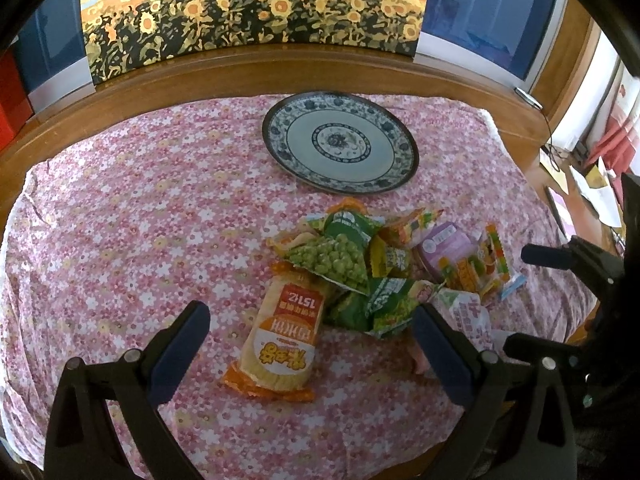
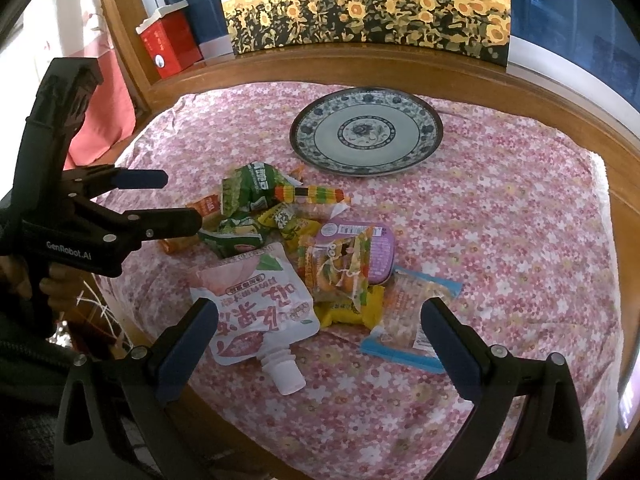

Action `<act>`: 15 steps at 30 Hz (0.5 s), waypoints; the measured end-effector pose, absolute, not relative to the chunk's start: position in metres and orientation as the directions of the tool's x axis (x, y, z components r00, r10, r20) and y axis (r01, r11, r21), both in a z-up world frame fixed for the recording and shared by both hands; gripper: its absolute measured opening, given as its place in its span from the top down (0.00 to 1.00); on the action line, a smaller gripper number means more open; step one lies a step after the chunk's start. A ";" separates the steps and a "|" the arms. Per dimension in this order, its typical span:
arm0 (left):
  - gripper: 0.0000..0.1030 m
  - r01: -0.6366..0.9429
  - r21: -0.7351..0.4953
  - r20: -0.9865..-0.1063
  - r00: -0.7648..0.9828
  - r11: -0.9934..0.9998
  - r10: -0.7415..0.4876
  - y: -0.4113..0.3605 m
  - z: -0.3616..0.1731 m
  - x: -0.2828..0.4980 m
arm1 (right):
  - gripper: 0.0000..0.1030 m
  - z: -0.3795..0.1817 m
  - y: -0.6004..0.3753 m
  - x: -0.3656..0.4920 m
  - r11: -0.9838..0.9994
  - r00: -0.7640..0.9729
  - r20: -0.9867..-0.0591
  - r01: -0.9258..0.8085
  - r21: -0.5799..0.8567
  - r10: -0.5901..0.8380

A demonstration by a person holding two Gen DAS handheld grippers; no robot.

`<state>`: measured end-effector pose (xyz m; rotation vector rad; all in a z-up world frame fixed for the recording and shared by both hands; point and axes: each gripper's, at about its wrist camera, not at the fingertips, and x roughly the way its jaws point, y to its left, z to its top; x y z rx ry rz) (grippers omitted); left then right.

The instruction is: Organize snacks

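A pile of snack packets lies on the pink floral cloth in front of a blue-and-white plate (image 1: 340, 142) that holds nothing. In the left wrist view my left gripper (image 1: 310, 338) is open above an orange noodle-snack packet (image 1: 282, 340), with green pea packets (image 1: 340, 258) just beyond. My right gripper (image 2: 320, 330) is open and empty, straddling a pink spouted pouch (image 2: 256, 304), a yellow packet (image 2: 348, 308) and a blue-edged packet (image 2: 412, 316). A purple tub (image 2: 372, 252) sits behind them. The plate (image 2: 366, 136) lies farther back. The left gripper (image 2: 176, 200) shows at the left of the right wrist view.
The cloth covers a round wooden table (image 1: 168, 80) with a raised rim. A sunflower painting (image 1: 256, 12) leans at the back. A red box (image 2: 172, 42) stands at the back left. The right gripper (image 1: 524, 300) shows at the right edge of the left wrist view.
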<state>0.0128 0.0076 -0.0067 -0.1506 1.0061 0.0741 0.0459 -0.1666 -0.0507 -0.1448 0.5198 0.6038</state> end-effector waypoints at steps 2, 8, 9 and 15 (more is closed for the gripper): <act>0.00 -0.129 -0.093 -0.846 0.533 0.987 -0.011 0.008 -0.007 0.014 | 0.00 -0.051 -0.167 0.047 0.818 0.699 -0.508 -0.574 0.021 0.504; 0.00 -0.132 -0.082 -0.844 0.536 0.988 0.001 0.009 -0.008 0.016 | 0.00 -0.052 -0.167 0.050 0.816 0.694 -0.512 -0.578 0.022 0.505; 0.00 -0.133 -0.083 -0.848 0.529 0.988 0.000 0.010 -0.008 0.016 | 0.00 -0.051 -0.166 0.051 0.816 0.695 -0.513 -0.577 0.022 0.505; 0.00 -0.137 -0.073 -0.863 0.506 0.988 0.006 0.011 -0.009 0.018 | 0.00 -0.049 -0.163 0.053 0.817 0.694 -0.512 -0.577 0.025 0.506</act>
